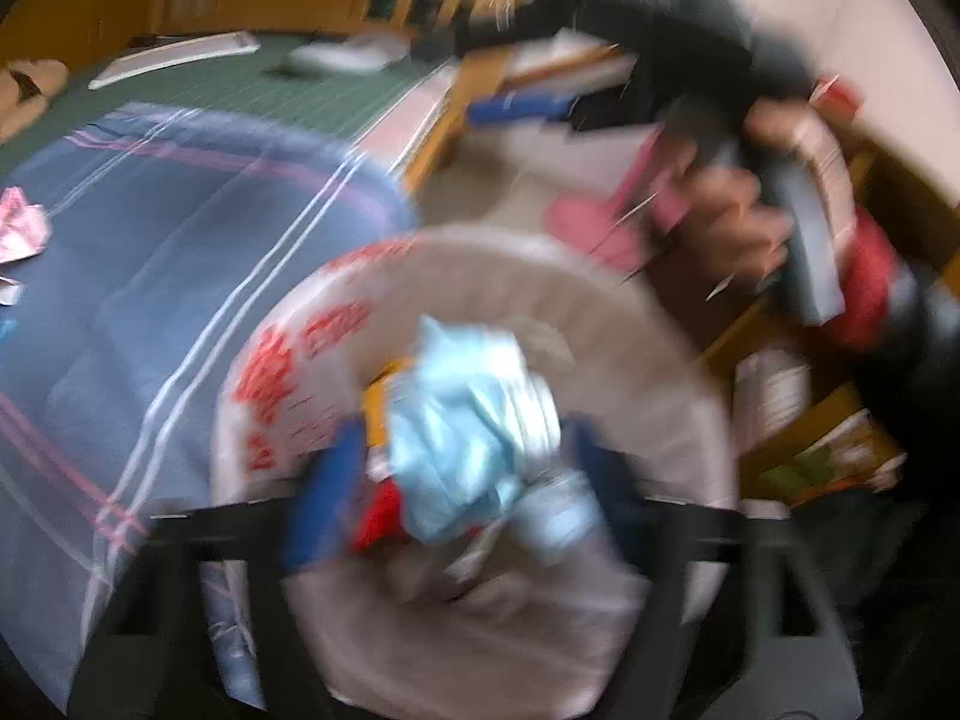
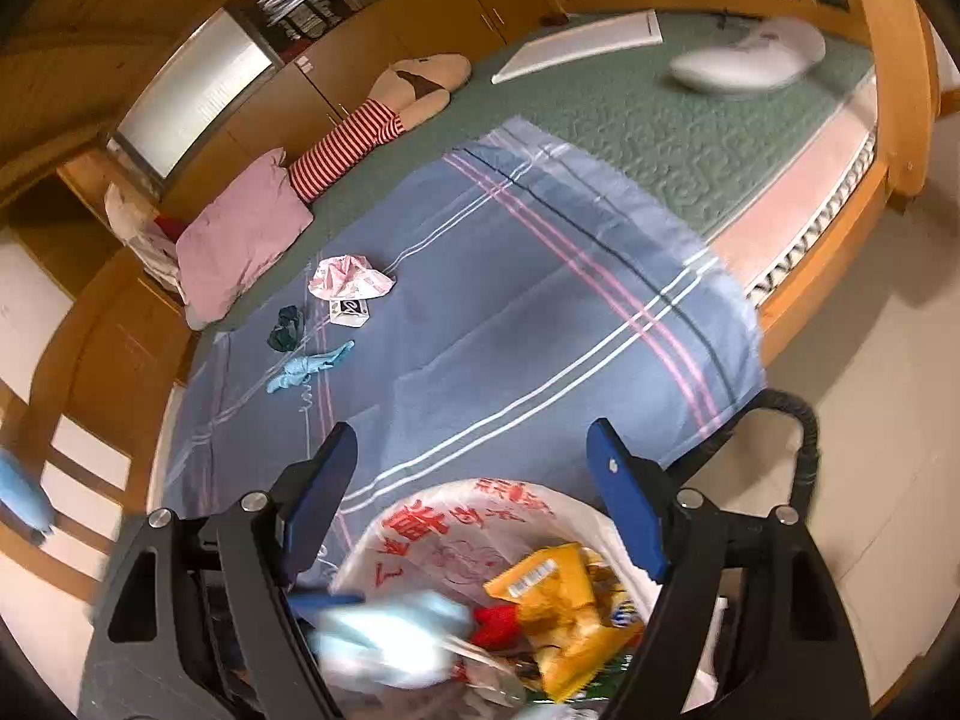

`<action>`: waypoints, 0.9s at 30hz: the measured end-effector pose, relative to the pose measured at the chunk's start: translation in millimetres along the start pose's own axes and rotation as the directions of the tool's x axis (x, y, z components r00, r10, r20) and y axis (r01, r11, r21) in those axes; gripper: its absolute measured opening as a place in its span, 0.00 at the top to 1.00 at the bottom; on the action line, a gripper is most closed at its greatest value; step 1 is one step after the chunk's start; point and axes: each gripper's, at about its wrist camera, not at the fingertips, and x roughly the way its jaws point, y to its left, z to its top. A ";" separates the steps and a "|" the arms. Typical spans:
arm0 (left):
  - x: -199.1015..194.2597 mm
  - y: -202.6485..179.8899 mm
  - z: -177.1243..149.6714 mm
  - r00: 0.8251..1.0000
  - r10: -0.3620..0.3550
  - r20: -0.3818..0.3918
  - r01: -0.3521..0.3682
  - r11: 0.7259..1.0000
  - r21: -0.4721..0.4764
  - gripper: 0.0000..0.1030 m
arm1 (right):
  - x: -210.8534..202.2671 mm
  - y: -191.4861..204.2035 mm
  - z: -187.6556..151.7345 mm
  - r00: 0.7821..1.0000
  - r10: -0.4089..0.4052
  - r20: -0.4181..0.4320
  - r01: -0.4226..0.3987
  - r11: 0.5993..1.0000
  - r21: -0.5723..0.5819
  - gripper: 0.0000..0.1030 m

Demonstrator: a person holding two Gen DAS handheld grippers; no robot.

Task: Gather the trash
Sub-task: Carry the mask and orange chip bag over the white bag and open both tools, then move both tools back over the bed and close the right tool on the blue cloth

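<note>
left wrist view, heavily motion-blurred: the left tool (image 1: 462,462) hangs over the mouth of a white bag with red print (image 1: 288,372), its blue fingers (image 1: 327,492) on either side of a crumpled pale blue wrapper (image 1: 462,426). whether they pinch it or merely frame it cannot be told through the smear. yellow and red scraps show beside the wrapper, shapes unclear. at upper right a hand (image 1: 738,222) grips a grey handle, blurred. a pink crumpled piece (image 1: 21,225) lies on the blue sheet (image 1: 150,252), cut off by the left edge.

right wrist view, sharper: the right tool (image 2: 474,504) has its fingers spread wide, nothing between them, above the bag's rim. inside the bag (image 2: 420,528) lies a yellow snack packet (image 2: 564,618), a red scrap, and a blurred pale blue mass at lower left. on the sheet, well apart from the bag, lie a pink crumpled wrapper (image 2: 348,276), a small white card (image 2: 348,312), a dark wad (image 2: 287,327) and a light blue twist (image 2: 306,367). the bag's lower part is cut off by the frame.
</note>
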 end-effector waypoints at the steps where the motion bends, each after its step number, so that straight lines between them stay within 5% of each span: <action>1: 3.8 2.9 -0.2 0.999 0.047 -0.017 -0.047 0.999 -0.006 0.17 | 3.8 1.1 -0.4 1.000 0.002 -0.004 -0.002 1.000 0.006 0.25; 5: -19.3 40.9 3.5 0.988 0.130 0.079 -0.115 0.977 -0.179 0.14 | 23.5 13.8 3.2 1.000 0.007 -0.022 -0.007 1.000 -0.004 0.25; 7: -43.5 69.6 4.6 0.963 0.214 0.164 -0.154 0.936 -0.317 0.11 | 37.5 27.1 7.3 0.999 -0.003 -0.033 0.001 0.999 -0.033 0.24; 9: -66.4 93.4 0.1 0.904 0.376 0.202 -0.250 0.850 -0.464 0.11 | 53.4 43.3 12.3 0.998 -0.043 -0.044 0.039 0.996 -0.083 0.24; 10: -80.5 109.5 -7.2 0.838 0.514 0.183 -0.333 0.747 -0.575 0.11 | 64.0 55.3 15.2 0.997 -0.068 -0.047 0.062 0.991 -0.118 0.24; 13: -99.6 133.0 -22.0 0.687 0.724 0.054 -0.487 0.514 -0.706 0.11 | 96.5 90.4 21.8 0.994 -0.091 -0.055 0.077 0.973 -0.220 0.24; 15: -109.7 146.7 -30.6 0.630 0.777 -0.003 -0.509 0.409 -0.757 0.11 | 122.1 118.1 25.2 0.994 -0.096 -0.060 0.075 0.953 -0.293 0.24; 19: -117.4 159.1 -47.0 0.570 0.817 -0.092 -0.547 0.294 -0.784 0.11 | 170.1 166.5 27.8 0.992 -0.092 -0.085 0.049 0.908 -0.416 0.24; 25: -135.0 180.7 -69.8 0.544 0.821 -0.174 -0.555 0.196 -0.808 0.11 | 254.3 223.5 35.8 0.984 -0.079 -0.160 -0.013 0.862 -0.506 0.24; 27: -136.7 190.8 -77.6 0.523 0.818 -0.239 -0.572 0.129 -0.810 0.11 | 282.9 235.4 39.1 0.980 -0.094 -0.177 -0.013 0.851 -0.525 0.24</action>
